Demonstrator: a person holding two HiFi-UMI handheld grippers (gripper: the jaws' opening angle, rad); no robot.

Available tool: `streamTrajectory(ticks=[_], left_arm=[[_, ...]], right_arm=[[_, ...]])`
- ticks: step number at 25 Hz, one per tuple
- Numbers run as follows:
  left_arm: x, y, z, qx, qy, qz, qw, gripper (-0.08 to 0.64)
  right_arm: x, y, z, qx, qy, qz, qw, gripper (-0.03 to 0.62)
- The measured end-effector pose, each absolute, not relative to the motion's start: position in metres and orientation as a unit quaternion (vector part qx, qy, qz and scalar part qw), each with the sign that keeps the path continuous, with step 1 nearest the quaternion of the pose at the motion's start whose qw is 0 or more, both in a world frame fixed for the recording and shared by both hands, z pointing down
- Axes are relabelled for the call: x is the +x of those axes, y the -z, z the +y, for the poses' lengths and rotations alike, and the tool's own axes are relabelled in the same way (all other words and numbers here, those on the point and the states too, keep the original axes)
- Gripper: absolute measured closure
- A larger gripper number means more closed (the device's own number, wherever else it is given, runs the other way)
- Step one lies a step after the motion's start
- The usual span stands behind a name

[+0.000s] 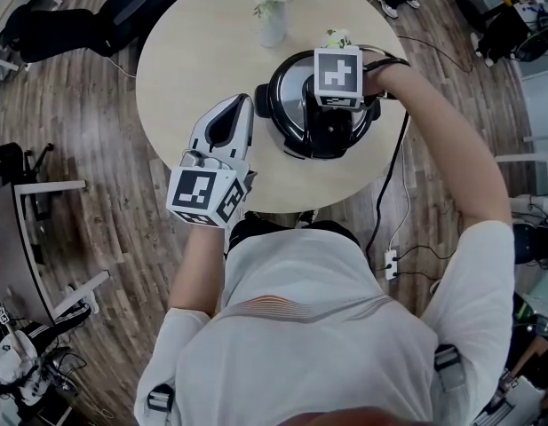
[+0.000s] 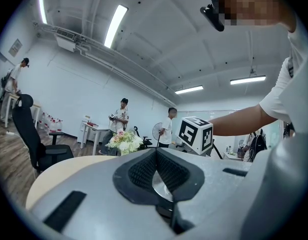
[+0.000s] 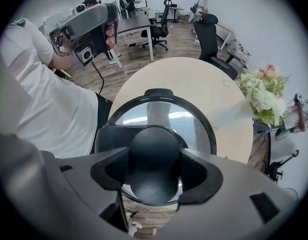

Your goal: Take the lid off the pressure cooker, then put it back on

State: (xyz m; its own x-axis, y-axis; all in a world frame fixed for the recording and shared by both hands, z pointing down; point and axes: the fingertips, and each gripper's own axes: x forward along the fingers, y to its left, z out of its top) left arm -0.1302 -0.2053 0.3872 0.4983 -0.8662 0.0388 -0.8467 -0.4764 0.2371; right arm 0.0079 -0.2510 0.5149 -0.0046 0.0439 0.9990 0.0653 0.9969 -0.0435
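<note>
1. R hand-held gripper [image 3: 154, 170] pinches the lid knob [image 3: 154, 151] from above.
2. Lid [image 3: 193, 121] sits on pressure cooker [image 1: 287, 105], on round bench [image 1: 185, 69].
3. L hand-held gripper [image 2: 154, 160] pressed together, empty, beside pressure cooker.

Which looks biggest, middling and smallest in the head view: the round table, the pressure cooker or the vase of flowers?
Largest to smallest:
1. round table, by far the largest.
2. pressure cooker, clearly smaller than the tabletop.
3. vase of flowers, smallest, though its blooms run off the top edge, so part is unseen.
</note>
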Motion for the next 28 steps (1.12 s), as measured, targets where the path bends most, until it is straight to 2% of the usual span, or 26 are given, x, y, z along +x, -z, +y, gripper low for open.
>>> streamTrajectory(ticks=[2, 6, 9, 20, 21, 23, 25, 28], left_arm=[[-0.130, -0.385, -0.205, 0.859, 0.043, -0.499, 0.112, 0.555], [-0.132, -0.382, -0.203, 0.858, 0.045, -0.500, 0.110, 0.555], [-0.133, -0.379, -0.201, 0.857, 0.048, -0.502, 0.109, 0.555], [-0.126, -0.358, -0.208, 0.859, 0.053, -0.500, 0.097, 0.555], [-0.125, -0.357, -0.209, 0.859, 0.053, -0.500, 0.096, 0.555], [-0.123, -0.353, -0.212, 0.859, 0.053, -0.501, 0.092, 0.555], [-0.120, -0.347, -0.214, 0.860, 0.052, -0.501, 0.085, 0.555], [-0.115, -0.338, -0.217, 0.861, 0.050, -0.500, 0.076, 0.555]], right_arm=[[0.008, -0.514, -0.252, -0.033, 0.005, -0.712, 0.701, 0.311], [0.015, -0.508, -0.249, -0.022, -0.010, -0.723, 0.690, 0.249], [0.015, -0.491, -0.246, 0.001, -0.001, -0.761, 0.649, 0.238], [0.048, -0.369, -0.262, 0.296, -0.042, -0.915, 0.271, 0.245], [0.055, -0.360, -0.260, 0.324, -0.044, -0.915, 0.235, 0.267], [0.070, -0.342, -0.257, 0.377, -0.050, -0.910, 0.162, 0.376], [0.083, -0.330, -0.251, 0.409, -0.060, -0.905, 0.103, 0.396], [0.098, -0.314, -0.241, 0.445, -0.047, -0.893, 0.055, 0.425]])
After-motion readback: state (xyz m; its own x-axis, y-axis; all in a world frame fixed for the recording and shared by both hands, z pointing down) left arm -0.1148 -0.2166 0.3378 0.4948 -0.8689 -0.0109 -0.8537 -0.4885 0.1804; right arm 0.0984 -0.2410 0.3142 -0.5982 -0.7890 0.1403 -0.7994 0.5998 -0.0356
